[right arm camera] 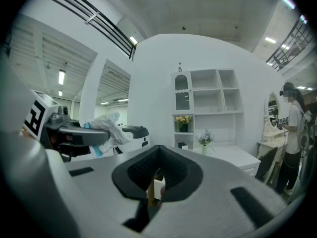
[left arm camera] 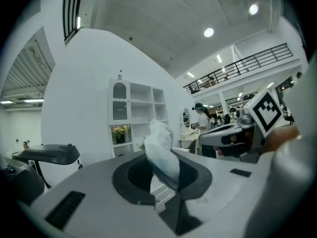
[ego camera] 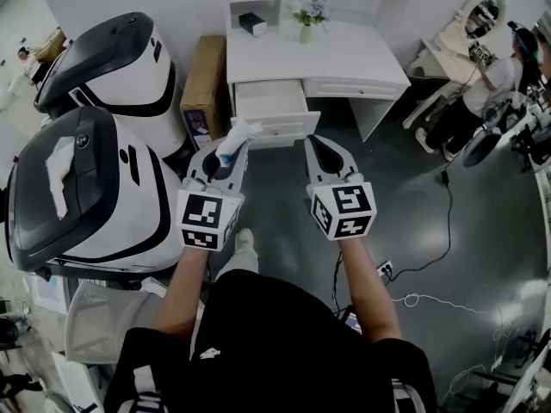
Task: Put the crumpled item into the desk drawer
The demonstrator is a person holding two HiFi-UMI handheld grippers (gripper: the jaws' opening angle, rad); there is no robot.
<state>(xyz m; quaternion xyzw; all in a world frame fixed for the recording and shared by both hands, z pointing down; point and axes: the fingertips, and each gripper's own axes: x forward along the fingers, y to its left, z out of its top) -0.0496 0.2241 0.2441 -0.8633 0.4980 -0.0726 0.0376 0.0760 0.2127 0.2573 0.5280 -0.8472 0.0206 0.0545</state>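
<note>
The left gripper (ego camera: 231, 151), clamped on the crumpled item (ego camera: 238, 133), points up the frame at the open desk drawer (ego camera: 269, 103) just beyond, nearer than the shut, empty right gripper (ego camera: 315, 142).

My left claw (ego camera: 234, 147) and right claw (ego camera: 312, 143) are grey, black inside, each with a white cube of black square markers; I wear black short sleeves.

Reaches forward with both bare forearms, roughly parallel, with the left gripper (ego camera: 229, 155) and right gripper (ego camera: 317, 150) side by side and pointing about level. Pinches the crumpled item (ego camera: 239, 133) between the left jaws. Holds the right jaws closed together, empty.
</note>
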